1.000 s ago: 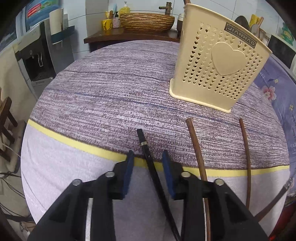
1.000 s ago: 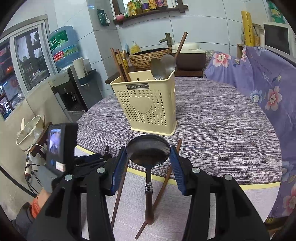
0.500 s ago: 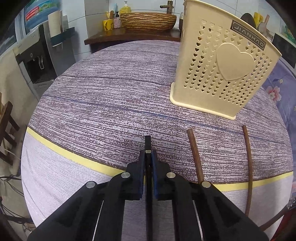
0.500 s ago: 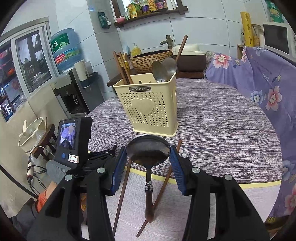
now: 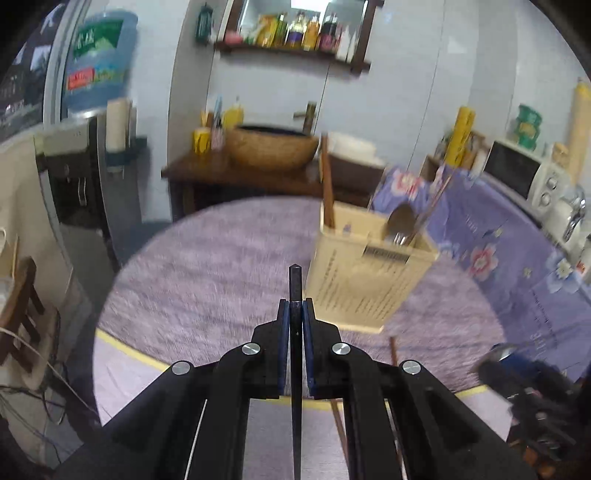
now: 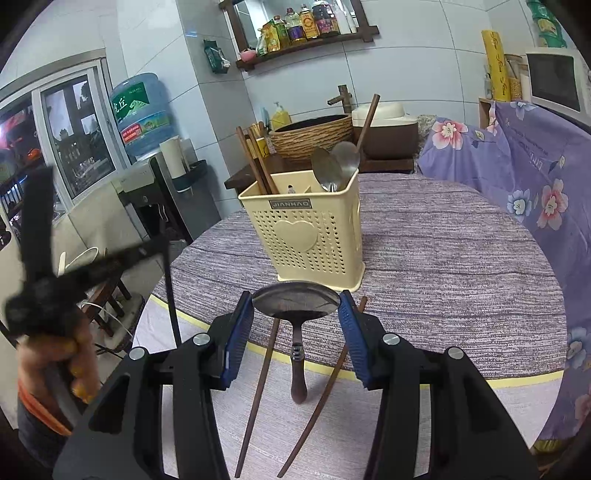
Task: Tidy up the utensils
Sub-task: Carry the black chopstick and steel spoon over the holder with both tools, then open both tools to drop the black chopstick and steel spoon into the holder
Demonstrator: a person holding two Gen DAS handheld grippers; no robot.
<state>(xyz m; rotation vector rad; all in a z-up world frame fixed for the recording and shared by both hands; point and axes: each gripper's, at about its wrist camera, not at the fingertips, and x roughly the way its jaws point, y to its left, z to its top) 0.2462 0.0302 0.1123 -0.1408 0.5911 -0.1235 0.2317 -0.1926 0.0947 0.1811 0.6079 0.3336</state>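
Where pads pinch it, black chopstick point(image 5: 296, 291): slim, straight, pointed tip.

A lived-in home kitchen: oil and sauce bottles point(image 6: 295, 27) crowd a wall shelf point(image 6: 306, 46), a water cooler jug point(image 6: 142, 110) stands by the window, a microwave point(image 6: 556, 83) sits at the side, and a floral cloth point(image 6: 535, 192) drapes furniture beside the cloth-covered worktop point(image 6: 443, 258).

Cream utensil holder point(image 6: 301, 236) with heart-shaped perforations; desk point(image 6: 443, 258) cloth streaked purple-grey, yellow-bordered; blue pads on black fingers point(image 6: 238, 332).
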